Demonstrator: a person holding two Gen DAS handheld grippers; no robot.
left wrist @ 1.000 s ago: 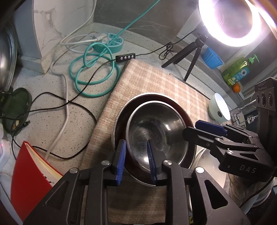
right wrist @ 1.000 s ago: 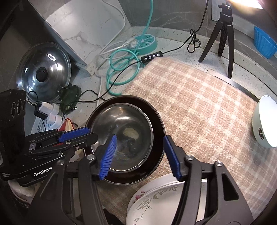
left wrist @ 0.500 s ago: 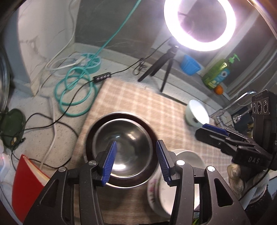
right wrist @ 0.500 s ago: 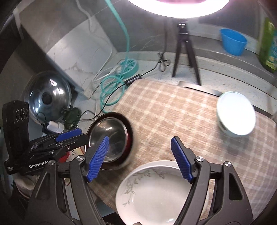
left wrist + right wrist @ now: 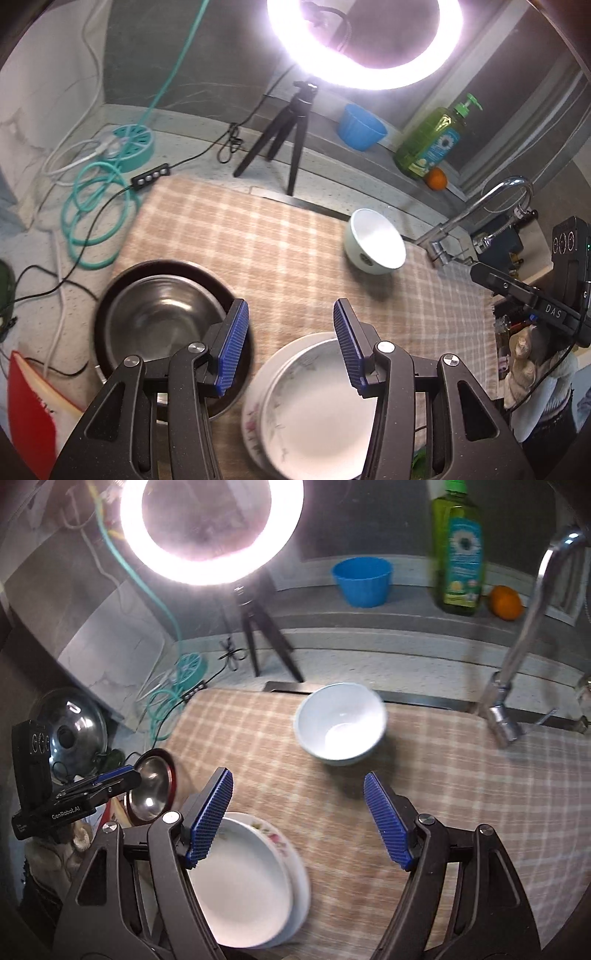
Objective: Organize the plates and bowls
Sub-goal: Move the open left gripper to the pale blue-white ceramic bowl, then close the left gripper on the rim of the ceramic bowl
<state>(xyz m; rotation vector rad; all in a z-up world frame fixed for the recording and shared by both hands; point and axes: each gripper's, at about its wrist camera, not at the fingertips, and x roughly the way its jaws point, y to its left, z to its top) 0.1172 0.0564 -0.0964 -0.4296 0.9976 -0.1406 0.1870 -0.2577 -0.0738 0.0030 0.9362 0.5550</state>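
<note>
Both my left gripper [image 5: 288, 343] and right gripper [image 5: 299, 819] gape empty; the white bowl [image 5: 340, 725], frame centre, could skid if nudged.

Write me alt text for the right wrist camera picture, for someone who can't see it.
The open right gripper hovers over a checked cloth, pointing toward an empty white bowl standing upright on it. Stacked white floral plates lie below its left finger, and the left gripper sits at far left beside a steel bowl. A lit ring light glares above.
</note>
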